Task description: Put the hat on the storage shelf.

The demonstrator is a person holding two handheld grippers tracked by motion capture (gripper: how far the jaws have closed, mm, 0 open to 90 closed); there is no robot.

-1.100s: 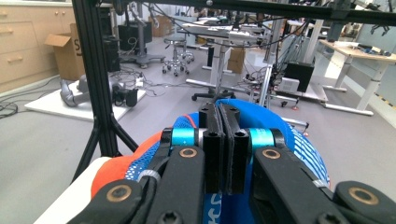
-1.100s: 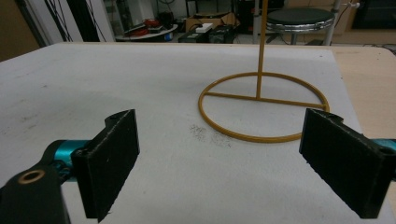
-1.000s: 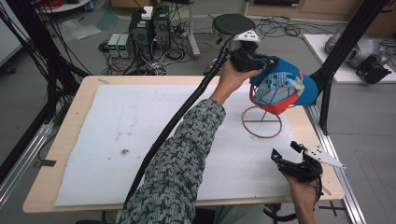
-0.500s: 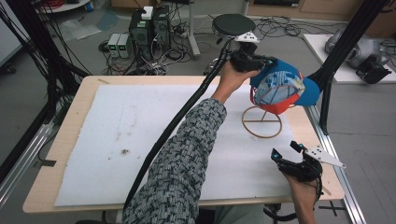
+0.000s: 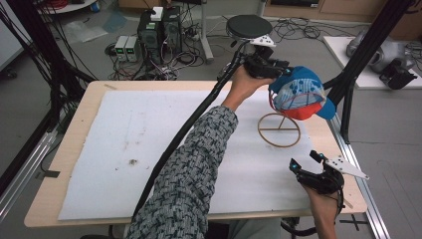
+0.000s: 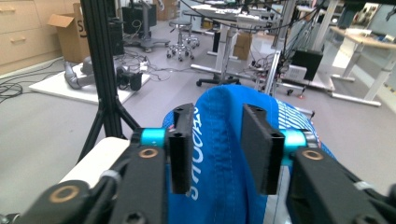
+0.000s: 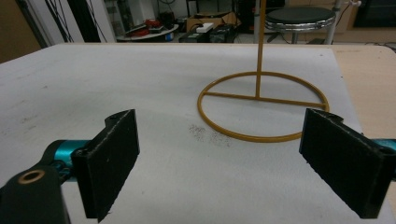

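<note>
The blue cap [image 5: 298, 94] sits on top of the yellow wire stand [image 5: 279, 129], directly ahead of the left tool [image 5: 278, 69], which reaches it from the far side of the surface [image 5: 94, 92]. In the left gripper view the cap's [image 6: 224, 154] blue fabric rises between the two black jaws. The jaws have just been opening, and gaps show between the pads and the fabric, so the cap is no longer pinched. The right tool [image 5: 304, 159] is held near the surface's close edge, well apart from the cap and nearer the person than the stand's ring base [image 7: 261, 109]. Its jaws are spread wide with nothing between them, over the white mat [image 7: 140, 79].
</note>
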